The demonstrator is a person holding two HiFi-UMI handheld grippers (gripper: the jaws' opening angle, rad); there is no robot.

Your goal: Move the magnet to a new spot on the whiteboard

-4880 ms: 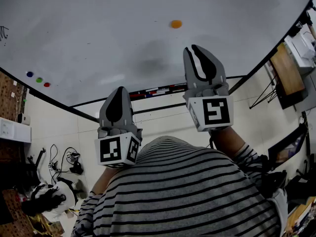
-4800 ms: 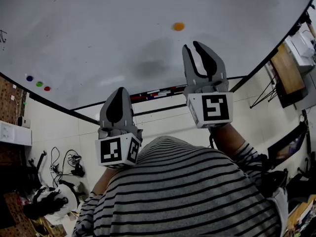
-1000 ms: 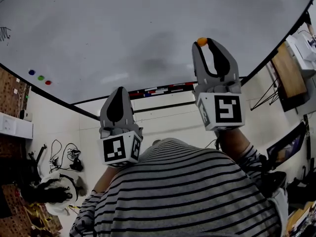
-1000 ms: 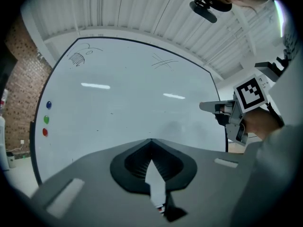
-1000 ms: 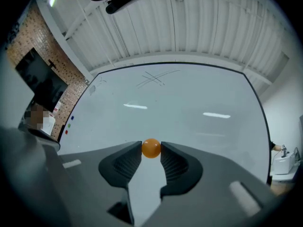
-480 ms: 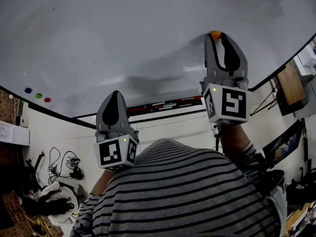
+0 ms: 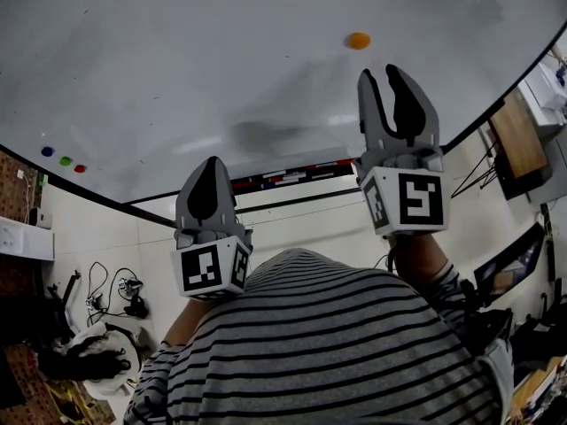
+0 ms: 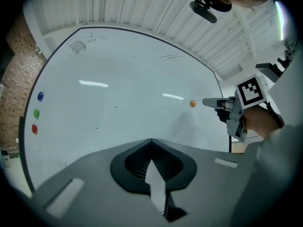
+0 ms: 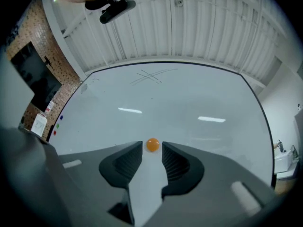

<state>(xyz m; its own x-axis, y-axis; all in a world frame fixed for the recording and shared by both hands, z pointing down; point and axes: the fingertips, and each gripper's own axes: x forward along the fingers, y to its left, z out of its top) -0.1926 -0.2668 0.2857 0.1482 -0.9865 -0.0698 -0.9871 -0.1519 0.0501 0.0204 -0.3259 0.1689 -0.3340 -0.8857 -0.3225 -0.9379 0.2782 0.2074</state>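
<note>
A small orange magnet sticks to the whiteboard, on its own and touched by nothing. My right gripper is a short way back from it, pointing at it. Its jaws stand apart and are closing a little, with nothing between them. In the right gripper view the magnet shows just beyond the right gripper's tips. My left gripper is lower and to the left, away from the board, its jaws together and empty. The left gripper view shows the magnet next to the right gripper.
Blue, green and red magnets sit near the board's left edge. A tray with markers runs along the board's lower edge. A wooden desk stands at the right. Cables and gear lie on the floor at lower left.
A second ago my right gripper had the magnet at its tips and carried it up and to the right. Now the magnet is on the board and the gripper has drawn back.
</note>
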